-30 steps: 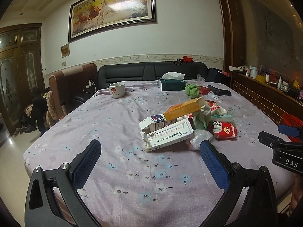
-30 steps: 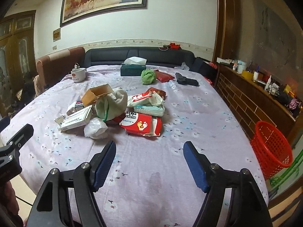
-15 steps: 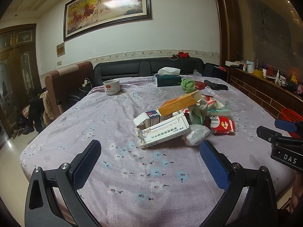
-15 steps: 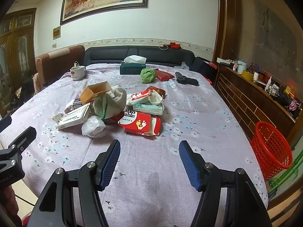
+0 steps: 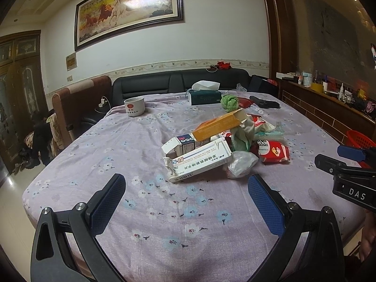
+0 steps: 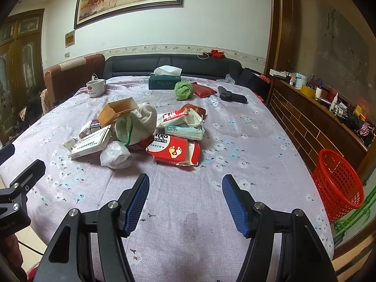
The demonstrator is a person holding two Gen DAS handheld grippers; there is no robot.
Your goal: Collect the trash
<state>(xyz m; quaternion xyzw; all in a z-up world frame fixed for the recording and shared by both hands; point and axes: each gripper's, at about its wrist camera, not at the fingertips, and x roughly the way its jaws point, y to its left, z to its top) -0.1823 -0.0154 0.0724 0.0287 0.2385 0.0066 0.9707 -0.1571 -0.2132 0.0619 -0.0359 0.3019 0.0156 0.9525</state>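
Note:
A heap of trash lies mid-table: a white medicine box point(image 5: 199, 161) point(image 6: 90, 144), an orange carton point(image 5: 221, 123) point(image 6: 119, 109), a crumpled clear bag point(image 5: 240, 163) point(image 6: 115, 155), a red foot-print packet point(image 5: 273, 151) point(image 6: 175, 151), a pale cloth bag point(image 6: 138, 122) and white wrappers point(image 6: 183, 123). My left gripper point(image 5: 185, 186) hovers open over the near table edge, short of the medicine box. My right gripper point(image 6: 185, 186) is open too, nothing between its fingers, just short of the red packet. A red mesh basket point(image 6: 338, 183) stands on the floor at the right.
The table carries a lilac flowered cloth point(image 6: 235, 141). At the far end sit a white mug point(image 6: 95, 88), a green tissue box point(image 6: 164, 82), a green ball of cloth point(image 6: 183, 90), a red pouch point(image 6: 203, 90) and a black object point(image 6: 231, 96). A dark sofa point(image 5: 178, 82) stands behind.
Both grippers have edged forward toward the heap, and the right gripper's fingers have drawn somewhat closer together. The trash has not moved.

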